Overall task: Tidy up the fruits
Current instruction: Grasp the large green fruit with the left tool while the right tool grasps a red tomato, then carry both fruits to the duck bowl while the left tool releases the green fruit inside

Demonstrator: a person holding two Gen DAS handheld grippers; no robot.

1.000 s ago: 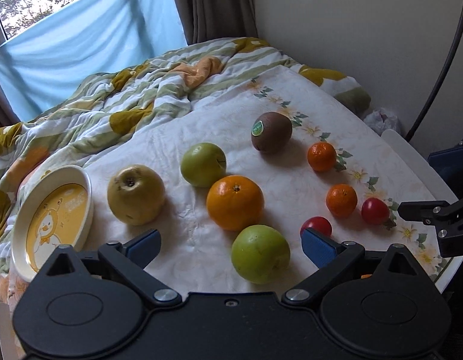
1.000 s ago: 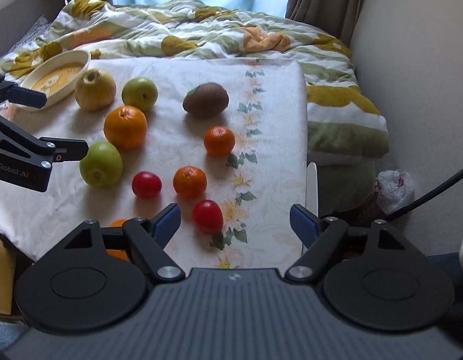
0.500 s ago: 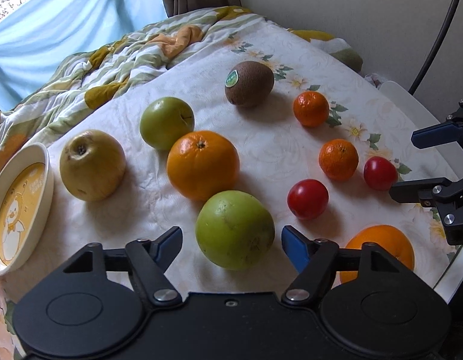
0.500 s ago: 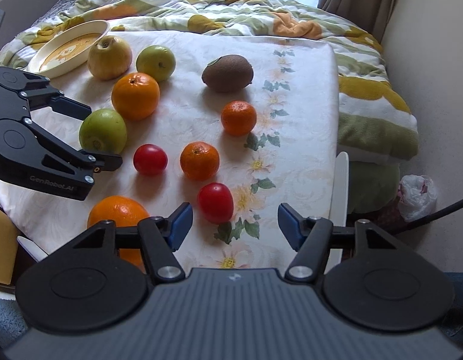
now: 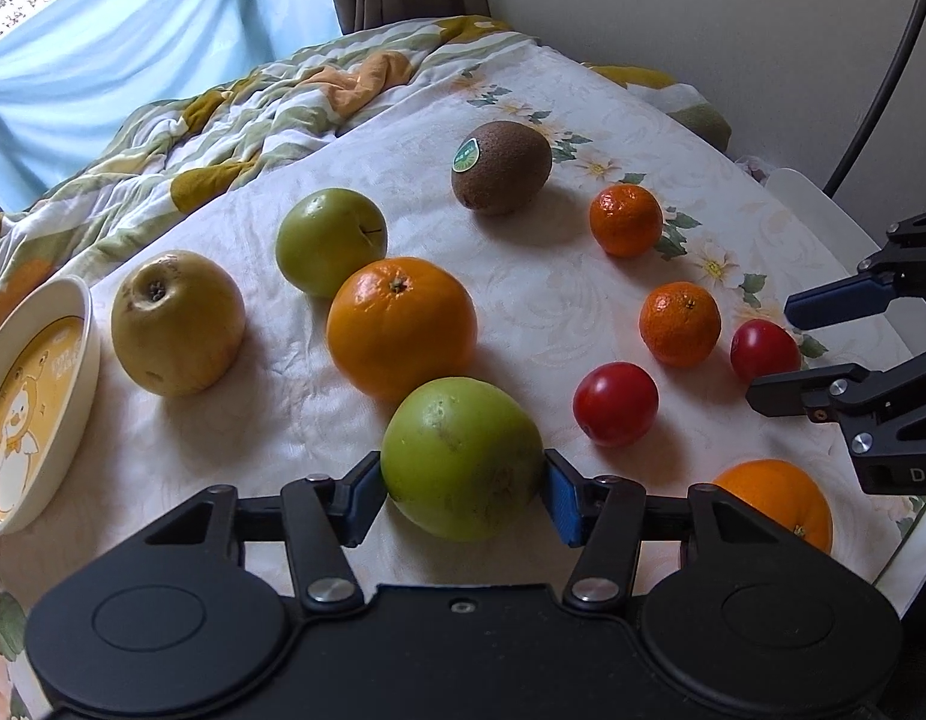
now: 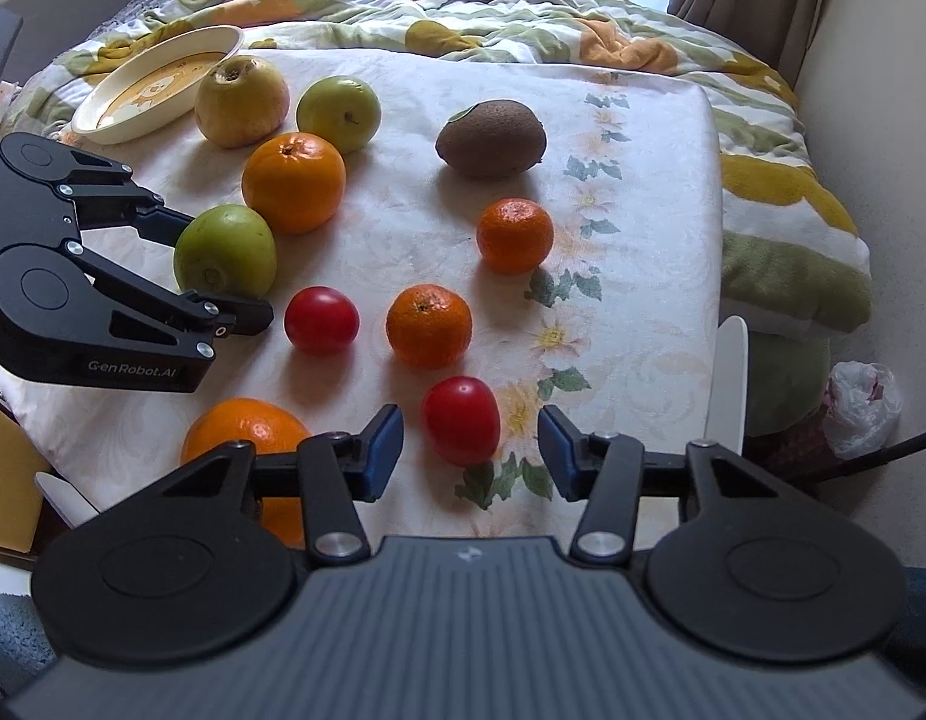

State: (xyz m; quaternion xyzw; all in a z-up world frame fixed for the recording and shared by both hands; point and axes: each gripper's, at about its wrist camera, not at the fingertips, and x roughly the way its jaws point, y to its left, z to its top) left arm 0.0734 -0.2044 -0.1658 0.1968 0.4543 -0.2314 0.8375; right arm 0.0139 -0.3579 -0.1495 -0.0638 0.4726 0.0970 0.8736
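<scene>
On floral white bedding, both grippers have dropped and narrowed: left gripper (image 5: 463, 498) closing onto the large round green apple (image 5: 461, 457), right gripper (image 6: 470, 450) closing, not yet touching, around the small glossy red tomato (image 6: 461, 420).

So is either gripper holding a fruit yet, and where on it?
Left gripper is closing on the green apple, pads at its two sides. Right gripper is closing around a red tomato, pads not yet touching.

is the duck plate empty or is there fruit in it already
Empty. The duck plate shows its whole printed picture with no fruit on it; the pear and the other fruits lie on the cloth beside it.
</scene>
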